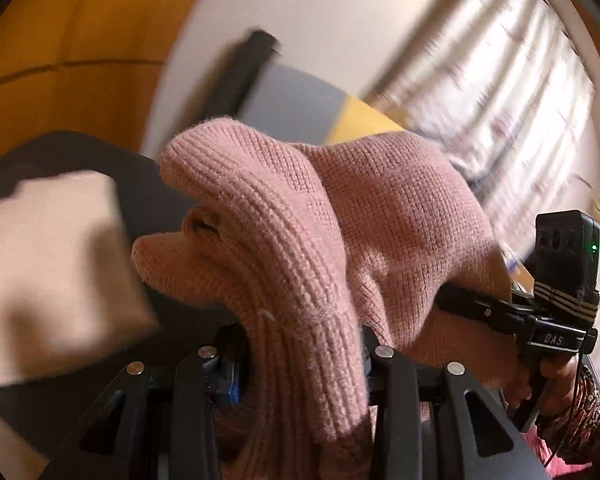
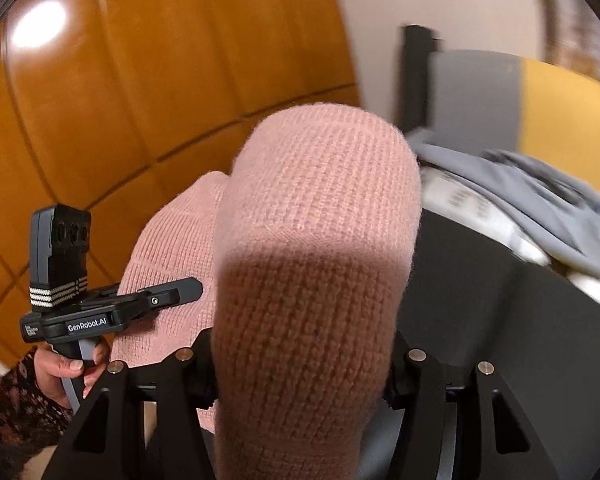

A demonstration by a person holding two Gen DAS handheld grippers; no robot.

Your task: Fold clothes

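Now, both hands up: each holds tongs clamped on the same pink knit.
Sweater [image 1: 308, 240]: pink knit, bunched and lifted; it fills the middle of both wrist views and hangs between the two tongs, off the dark surface [image 2: 480, 300] below.
Left tongs [image 1: 304, 364]: closed on a thick ribbed fold of the sweater, the knit packed between the jaws (fingertips buried under cloth). Seen from the right wrist, the left tongs [image 2: 180, 294] press into the knit from the side.
Right tongs [image 2: 300, 364]: holding a rounded wad of the sweater that bulges up over the jaws. From the left wrist, the right tongs [image 1: 456, 300] reach into the far side of the same garment.
Left hand [image 2: 66, 372]: wrapped around its grip, patterned sleeve at the wrist.
Right hand [image 1: 556, 376]: on its grip, same patterned sleeve.
Beige cloth [image 1: 48, 272]: folded, blurred, lying on the dark surface to the left.
Grey garment [image 2: 520, 200]: crumpled at the far right of the surface, beside a pale patterned piece.
Backdrop: orange wood panels [image 2: 140, 80], white wall, curtain [image 1: 520, 80] (all smeared by blur).
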